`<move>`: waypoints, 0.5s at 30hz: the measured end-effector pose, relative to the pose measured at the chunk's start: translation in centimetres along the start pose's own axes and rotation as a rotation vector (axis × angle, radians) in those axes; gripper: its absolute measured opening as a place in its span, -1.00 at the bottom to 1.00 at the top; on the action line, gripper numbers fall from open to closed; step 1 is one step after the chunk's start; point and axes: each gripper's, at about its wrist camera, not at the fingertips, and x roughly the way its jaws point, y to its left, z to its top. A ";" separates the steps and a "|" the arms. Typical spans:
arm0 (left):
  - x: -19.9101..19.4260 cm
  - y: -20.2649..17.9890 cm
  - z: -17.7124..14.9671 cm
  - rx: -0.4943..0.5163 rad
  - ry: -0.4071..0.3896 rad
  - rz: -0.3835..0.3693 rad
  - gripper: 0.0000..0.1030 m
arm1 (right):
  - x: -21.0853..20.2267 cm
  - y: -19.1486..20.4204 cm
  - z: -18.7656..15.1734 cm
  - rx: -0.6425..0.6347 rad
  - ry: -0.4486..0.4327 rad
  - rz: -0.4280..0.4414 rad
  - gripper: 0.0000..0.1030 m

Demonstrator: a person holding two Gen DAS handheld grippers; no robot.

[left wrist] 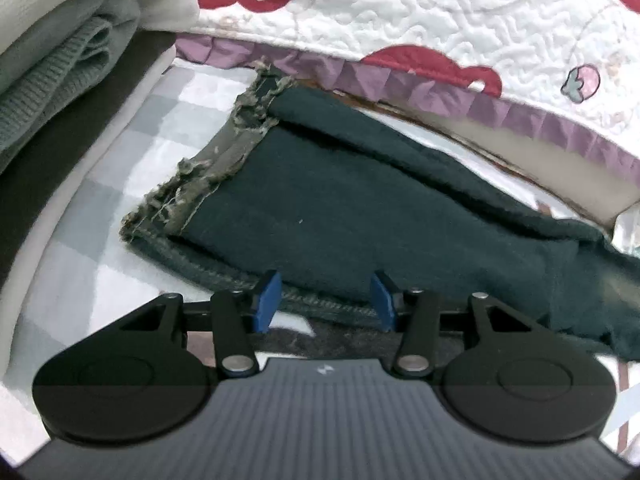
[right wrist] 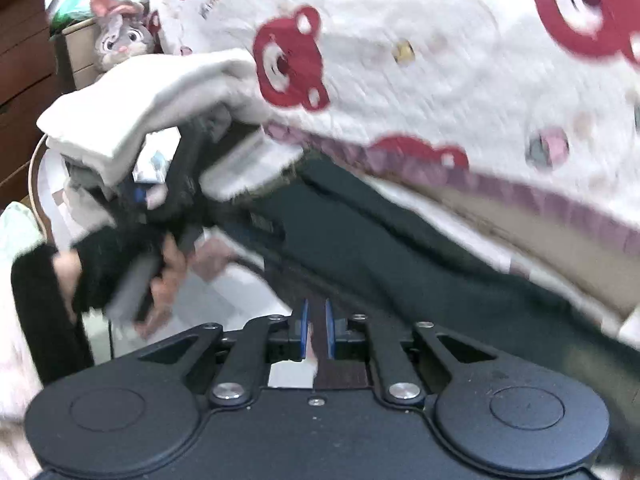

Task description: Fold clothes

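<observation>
A dark green garment [left wrist: 360, 216] is seen lying flat on a checked sheet [left wrist: 100, 240], its frayed hem [left wrist: 200, 176] turned toward a stack of folded clothes [left wrist: 60, 80]. A quilt printed with red bears [left wrist: 440, 12] is draped just behind it. The left tongs [left wrist: 324, 300] are held open over the garment's near edge — the blue pads are not pressed on the cloth. In the blurred right wrist view, the right tongs [right wrist: 316, 334] are nearly closed; whether cloth is pinched between them cannot be told. A gloved hand [right wrist: 120, 264] is seen gripping the other tool — beside the garment.
</observation>
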 end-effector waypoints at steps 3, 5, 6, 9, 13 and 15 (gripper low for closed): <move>-0.2 0.0 -0.7 0.003 0.022 -0.004 -0.25 | -0.2 1.0 1.0 0.053 -0.092 -0.042 -0.78; -0.6 -0.3 -1.2 -0.001 0.031 -0.008 -0.32 | 1.2 1.1 0.6 0.058 -0.100 -0.090 -0.78; -0.7 -0.5 -1.5 0.011 0.039 0.004 -0.44 | 2.4 1.4 0.4 0.028 -0.093 -0.108 -0.76; -1.0 -0.5 -2.0 0.043 0.038 0.024 -0.60 | 6.6 1.8 0.5 -0.063 -0.080 -0.069 -0.76; -1.0 0.4 -2.3 0.029 0.016 0.035 -0.64 | 12.0 2.5 0.5 -0.214 -0.072 -0.039 -0.61; -0.8 -0.5 -2.1 0.124 0.000 0.058 -0.66 | 14.7 3.0 0.7 -0.317 -0.044 -0.035 -0.17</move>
